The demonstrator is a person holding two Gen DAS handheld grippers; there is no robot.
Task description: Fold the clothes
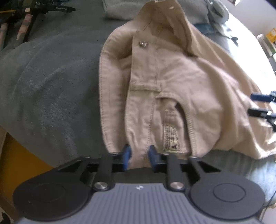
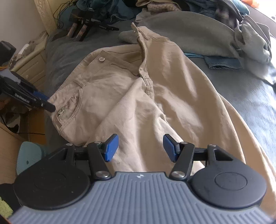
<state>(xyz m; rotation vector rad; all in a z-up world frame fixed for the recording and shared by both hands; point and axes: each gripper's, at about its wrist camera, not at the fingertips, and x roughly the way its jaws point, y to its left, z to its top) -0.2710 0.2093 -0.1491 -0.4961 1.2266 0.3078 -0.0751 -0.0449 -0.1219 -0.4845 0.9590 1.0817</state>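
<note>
Beige trousers (image 1: 172, 77) lie on the bed with the fly unzipped, the button and waistband toward the far side. My left gripper (image 1: 139, 153) is shut on a bunched fold at their near edge, beside the pocket and the care label; the cloth fills the gap between the blue pads. From the right wrist view the trousers (image 2: 155, 86) spread across the middle, and the left gripper (image 2: 50, 105) meets them at the pocket corner on the left. My right gripper (image 2: 140, 148) hovers open over a trouser leg, nothing pinched between its pads. It also shows at the right edge as the right gripper (image 1: 252, 104).
A grey-blue blanket (image 1: 51, 86) covers the bed. A folded grey garment (image 2: 189, 34), folded jeans (image 2: 224, 62) and a clothes pile (image 2: 224, 10) lie at the back. Black tripod legs (image 2: 89, 24) rest at the far left, near a cream nightstand (image 2: 31, 62).
</note>
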